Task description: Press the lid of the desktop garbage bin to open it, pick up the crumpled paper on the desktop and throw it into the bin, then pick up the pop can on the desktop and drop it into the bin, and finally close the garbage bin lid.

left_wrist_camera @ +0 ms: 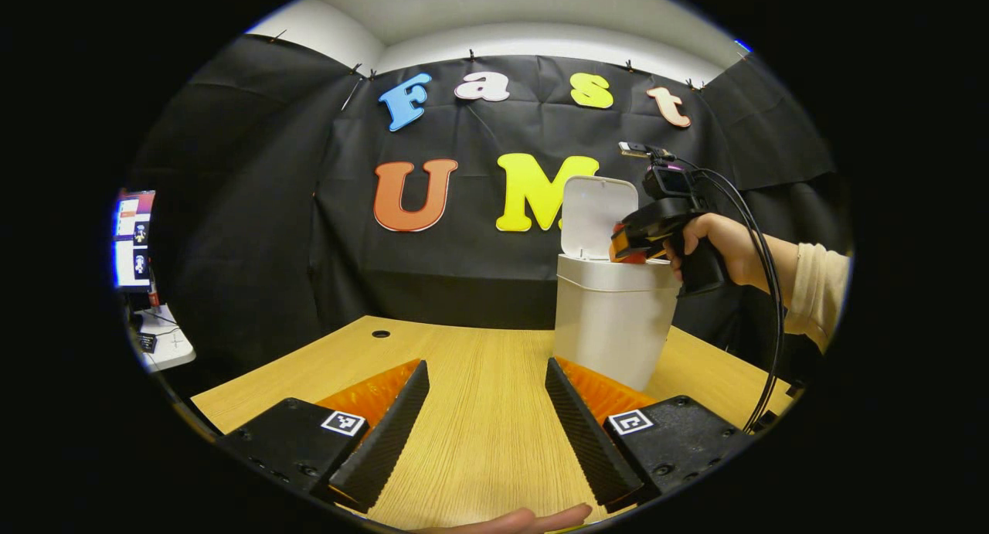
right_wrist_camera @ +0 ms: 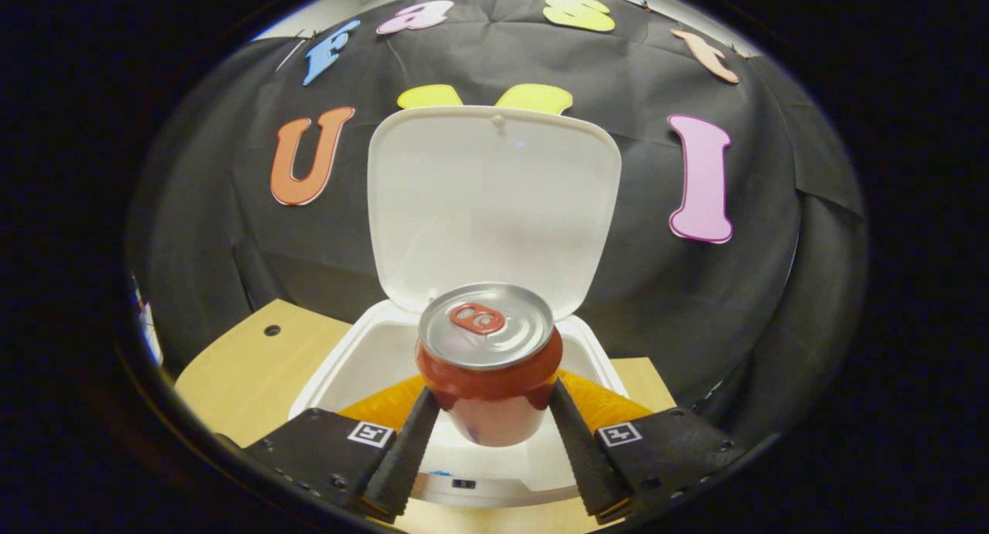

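Observation:
The white garbage bin (left_wrist_camera: 614, 318) stands on the wooden desk with its lid (left_wrist_camera: 595, 213) raised upright. In the right gripper view the bin's opening (right_wrist_camera: 371, 356) lies right below a red pop can (right_wrist_camera: 488, 364) with a silver top. My right gripper (right_wrist_camera: 488, 426) is shut on the can's sides and holds it upright over the opening, with the lid (right_wrist_camera: 494, 202) behind it. The left gripper view shows that gripper (left_wrist_camera: 630, 244) at the bin's rim, held by a hand. My left gripper (left_wrist_camera: 487, 433) hovers open over the desk, nothing between its fingers. The crumpled paper is hidden.
The wooden desk (left_wrist_camera: 463, 364) has a cable hole (left_wrist_camera: 381, 334) at its far left. A screen (left_wrist_camera: 133, 240) and a small white stand sit off the desk's left side. A cable (left_wrist_camera: 761, 302) hangs from the right gripper. A fingertip (left_wrist_camera: 525, 518) shows at the bottom edge.

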Motion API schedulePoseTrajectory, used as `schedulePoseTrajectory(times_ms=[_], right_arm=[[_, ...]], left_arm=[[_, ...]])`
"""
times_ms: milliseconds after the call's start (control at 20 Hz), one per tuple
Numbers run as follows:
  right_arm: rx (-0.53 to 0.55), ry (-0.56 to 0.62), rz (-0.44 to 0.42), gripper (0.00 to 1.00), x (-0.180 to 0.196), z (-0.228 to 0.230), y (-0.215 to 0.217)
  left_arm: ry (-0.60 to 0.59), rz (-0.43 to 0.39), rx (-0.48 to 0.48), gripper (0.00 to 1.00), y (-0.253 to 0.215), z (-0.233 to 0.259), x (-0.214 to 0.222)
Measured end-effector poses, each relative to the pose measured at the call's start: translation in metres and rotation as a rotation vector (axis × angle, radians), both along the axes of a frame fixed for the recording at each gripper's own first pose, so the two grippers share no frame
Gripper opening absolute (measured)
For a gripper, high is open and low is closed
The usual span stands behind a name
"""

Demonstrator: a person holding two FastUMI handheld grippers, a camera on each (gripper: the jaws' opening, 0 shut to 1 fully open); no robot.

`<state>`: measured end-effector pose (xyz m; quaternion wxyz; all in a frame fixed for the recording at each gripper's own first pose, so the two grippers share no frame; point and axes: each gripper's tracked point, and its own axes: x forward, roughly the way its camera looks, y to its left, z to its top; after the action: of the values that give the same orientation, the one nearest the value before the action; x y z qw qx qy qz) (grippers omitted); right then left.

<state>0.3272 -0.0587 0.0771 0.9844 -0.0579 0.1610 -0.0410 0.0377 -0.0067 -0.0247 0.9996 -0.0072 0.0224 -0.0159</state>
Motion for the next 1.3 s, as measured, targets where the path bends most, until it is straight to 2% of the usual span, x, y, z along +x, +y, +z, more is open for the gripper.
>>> schedulePoseTrajectory(times_ms=[200,350,500,550,600,1000,1050,1250,1300], right_arm=[[0.070,-0.061,0.007,0.82,-0.012,0.023,0.003],[0.017,-0.102,0.018,0.83,-0.020,0.040,0.007],[-0.003,-0.127,0.019,0.89,-0.030,0.060,0.006],[-0.001,-0.139,0.024,0.81,-0.035,0.069,0.010],[0.001,-0.149,0.028,0.85,-0.040,0.077,0.012],[-0.055,-0.248,0.045,0.88,-0.067,0.134,0.031],[-0.043,-0.256,0.042,0.94,-0.069,0.140,0.032],[-0.008,-0.287,0.011,0.94,-0.068,0.166,0.030],[0.003,-0.292,0.008,0.89,-0.065,0.171,0.029]], left_arm=[[0.007,0.002,-0.006,0.98,0.001,0.000,-0.001],[0.010,-0.010,-0.016,0.98,-0.001,0.001,-0.002],[0.008,-0.007,-0.021,0.98,0.002,0.002,-0.003],[0.006,-0.007,-0.023,0.98,0.003,0.003,-0.003],[0.002,-0.010,-0.024,0.98,0.003,0.005,-0.003],[-0.003,-0.006,-0.016,0.98,0.011,0.013,-0.010],[-0.005,-0.008,-0.017,0.98,0.011,0.015,-0.013],[-0.014,-0.012,-0.040,0.98,0.014,0.022,-0.020],[-0.015,-0.014,-0.045,0.98,0.014,0.022,-0.020]])
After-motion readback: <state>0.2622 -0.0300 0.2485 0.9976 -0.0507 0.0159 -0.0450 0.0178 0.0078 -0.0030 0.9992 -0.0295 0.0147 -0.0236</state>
